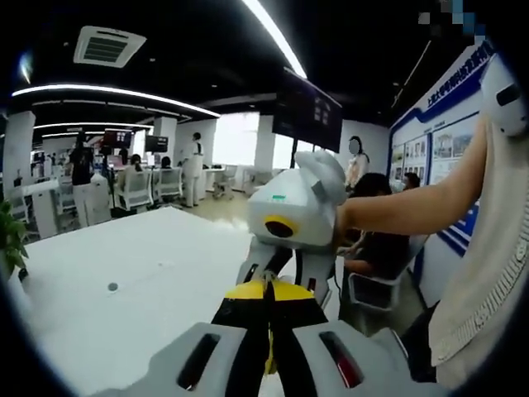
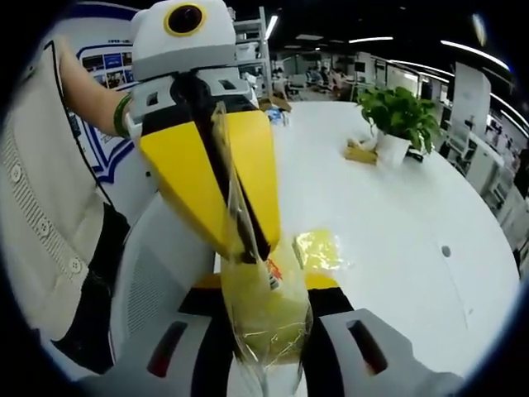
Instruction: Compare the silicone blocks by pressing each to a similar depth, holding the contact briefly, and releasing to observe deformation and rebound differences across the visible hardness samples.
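Observation:
A clear plastic bag (image 2: 263, 318) with a yellow silicone block inside is held between both grippers above the white table (image 2: 397, 223). My right gripper (image 2: 264, 289) is shut on the bag's thick lower part, the block sitting between its jaws. My left gripper (image 2: 244, 244) reaches in from the upper left, its yellow jaws pinched shut on the bag's thin top edge. In the left gripper view its own yellow tips (image 1: 266, 291) meet, and the right gripper (image 1: 281, 277) stands just beyond them, held by a person's arm. A second bagged yellow block (image 2: 318, 248) lies on the table.
A potted plant (image 2: 401, 116) stands far across the table with a small brownish item (image 2: 361, 151) beside it. The person's body (image 2: 41, 207) is close on the left. The table (image 1: 124, 273) has a small round hole (image 1: 112, 287). Office chairs and people are beyond.

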Tool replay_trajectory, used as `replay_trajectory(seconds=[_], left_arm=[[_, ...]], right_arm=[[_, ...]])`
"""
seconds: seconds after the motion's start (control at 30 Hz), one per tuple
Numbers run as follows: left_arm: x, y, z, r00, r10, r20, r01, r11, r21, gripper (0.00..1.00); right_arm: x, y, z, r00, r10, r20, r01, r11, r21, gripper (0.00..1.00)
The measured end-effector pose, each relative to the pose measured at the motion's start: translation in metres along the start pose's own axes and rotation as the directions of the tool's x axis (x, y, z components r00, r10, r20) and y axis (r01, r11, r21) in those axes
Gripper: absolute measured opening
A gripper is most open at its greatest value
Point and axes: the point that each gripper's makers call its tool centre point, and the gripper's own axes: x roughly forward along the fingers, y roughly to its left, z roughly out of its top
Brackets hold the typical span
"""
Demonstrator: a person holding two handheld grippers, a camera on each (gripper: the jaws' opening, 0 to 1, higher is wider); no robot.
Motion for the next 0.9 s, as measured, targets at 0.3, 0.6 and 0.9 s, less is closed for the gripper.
replay_trajectory(seconds=[0.3,0.6,0.9], left_arm=[[-0.002,0.000,-0.004,1.000,0.000,0.013,0.001,0.999,-0.040,0.00],[-0.003,0.003,-0.010,1.000,0.001,0.019,0.000,0.997,-0.073,0.00],[-0.009,0.012,-0.015,0.999,0.002,0.037,0.003,0.990,-0.143,0.00]], right_arm=[[0.003,0.002,-0.003,1.000,0.013,-0.019,-0.013,1.000,-0.008,0.25],[0.009,0.002,-0.009,0.998,0.028,-0.061,-0.028,1.000,-0.005,0.27],[0.015,0.000,-0.011,0.997,0.033,-0.072,-0.033,0.999,-0.005,0.28]])
